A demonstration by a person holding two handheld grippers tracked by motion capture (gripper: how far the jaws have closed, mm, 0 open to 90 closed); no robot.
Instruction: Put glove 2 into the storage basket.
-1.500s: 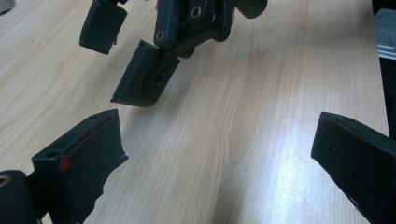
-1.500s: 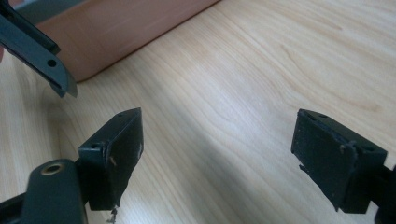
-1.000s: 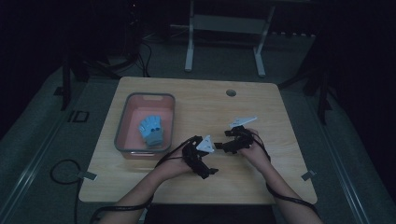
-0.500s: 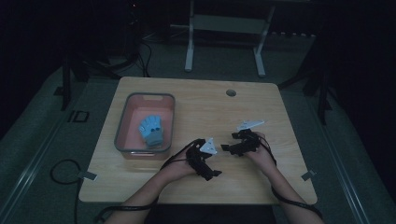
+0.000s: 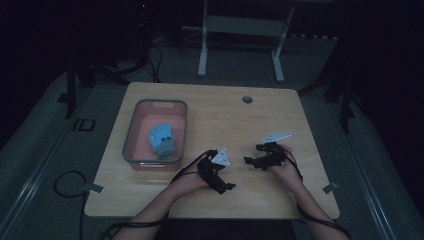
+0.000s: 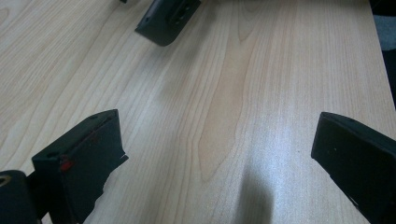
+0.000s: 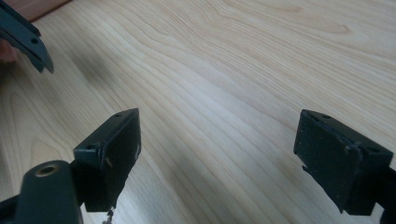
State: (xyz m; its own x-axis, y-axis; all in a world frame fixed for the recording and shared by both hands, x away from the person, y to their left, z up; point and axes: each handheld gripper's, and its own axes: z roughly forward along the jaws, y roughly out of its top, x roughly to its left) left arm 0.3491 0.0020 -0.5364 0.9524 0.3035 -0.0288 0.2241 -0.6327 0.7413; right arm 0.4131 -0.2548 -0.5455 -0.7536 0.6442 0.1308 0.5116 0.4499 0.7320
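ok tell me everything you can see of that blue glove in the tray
The glove is light blue and looks like soft knitted fabric, with a darker blue cuff. It lies flat on the pink floor of the grey-rimmed tray, roughly in the middle, fingers spread and pointing toward the far side of the table, cuff toward the person. It looks limp and empty. Nothing touches it but the tray floor; the left tool and right tool are over bare wood to its right, both open.
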